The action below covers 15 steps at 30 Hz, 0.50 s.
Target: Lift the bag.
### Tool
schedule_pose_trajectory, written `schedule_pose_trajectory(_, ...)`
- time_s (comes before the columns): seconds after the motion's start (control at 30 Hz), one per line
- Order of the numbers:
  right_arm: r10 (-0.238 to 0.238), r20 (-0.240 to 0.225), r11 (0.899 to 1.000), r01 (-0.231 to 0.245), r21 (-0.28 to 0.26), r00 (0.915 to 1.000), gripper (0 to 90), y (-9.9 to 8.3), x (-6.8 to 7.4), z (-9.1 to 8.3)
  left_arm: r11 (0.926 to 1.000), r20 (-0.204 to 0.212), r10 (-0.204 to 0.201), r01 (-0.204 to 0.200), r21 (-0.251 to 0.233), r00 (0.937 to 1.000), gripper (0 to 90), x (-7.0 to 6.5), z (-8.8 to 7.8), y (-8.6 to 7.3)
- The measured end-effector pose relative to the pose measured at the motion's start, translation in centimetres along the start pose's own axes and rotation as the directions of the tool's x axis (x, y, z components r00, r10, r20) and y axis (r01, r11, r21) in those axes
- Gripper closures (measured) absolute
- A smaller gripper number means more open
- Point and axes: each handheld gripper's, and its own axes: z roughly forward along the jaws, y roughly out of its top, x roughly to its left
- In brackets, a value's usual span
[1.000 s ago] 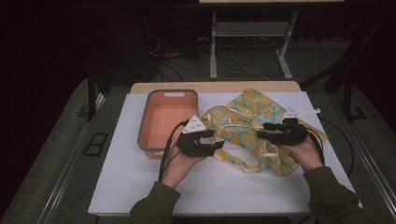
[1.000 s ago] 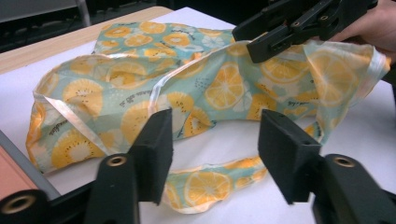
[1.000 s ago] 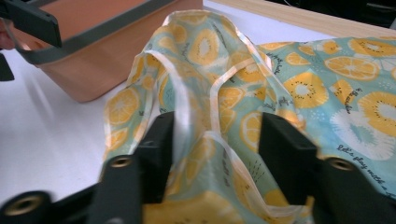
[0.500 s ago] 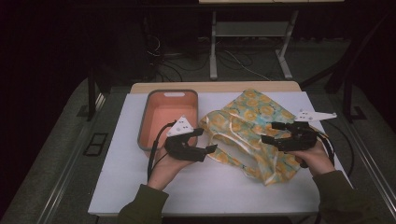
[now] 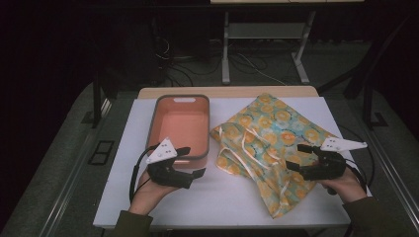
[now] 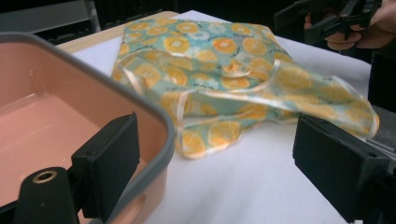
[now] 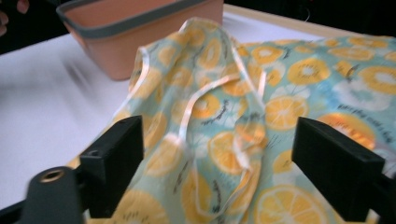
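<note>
A teal cloth bag [image 5: 269,143] printed with orange slices lies loose on the white table top [image 5: 222,197], its pale ribbon handles on top. Left of it stands a salmon tub [image 5: 179,126] with a grey rim. My left gripper [image 5: 195,160] hovers at the tub's front right corner. Its jaws have just been opening and grip nothing; the tub [image 6: 70,107] and the bag [image 6: 224,74] lie ahead of the left gripper [image 6: 224,163]. My right gripper [image 5: 295,157] is over the bag's front right part. Its jaws have also just been opening, with the bag [image 7: 243,102] below the right gripper [image 7: 224,168], unpinched.
A wooden strip [image 5: 227,92] edges the table's far side. Beyond it stand a metal table frame [image 5: 267,44] and floor cables [image 5: 247,64]. The bag's front corner reaches near the table's front edge. White surface lies between the two hands.
Both hands have moved apart, the left one toward the tub, the right one to the right. Both pairs of jaws have opened, and the bag lies flatter and wider.
</note>
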Motion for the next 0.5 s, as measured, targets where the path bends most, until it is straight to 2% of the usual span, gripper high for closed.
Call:
schedule_pose_trajectory(0.3,-0.012,0.038,1.000,0.011,0.022,0.9992,13.4,-2.0,0.6,0.1,0.9998,-0.018,0.016,-0.016,-0.009,0.9997,8.7,0.4,-1.9,-2.5)
schedule_pose_trajectory(0.5,-0.013,0.057,0.999,0.011,0.030,0.9983,13.4,-2.5,0.3,-0.1,0.9996,-0.028,0.025,-0.025,0.015,0.9993,2.2,0.8,-2.0,-4.4)
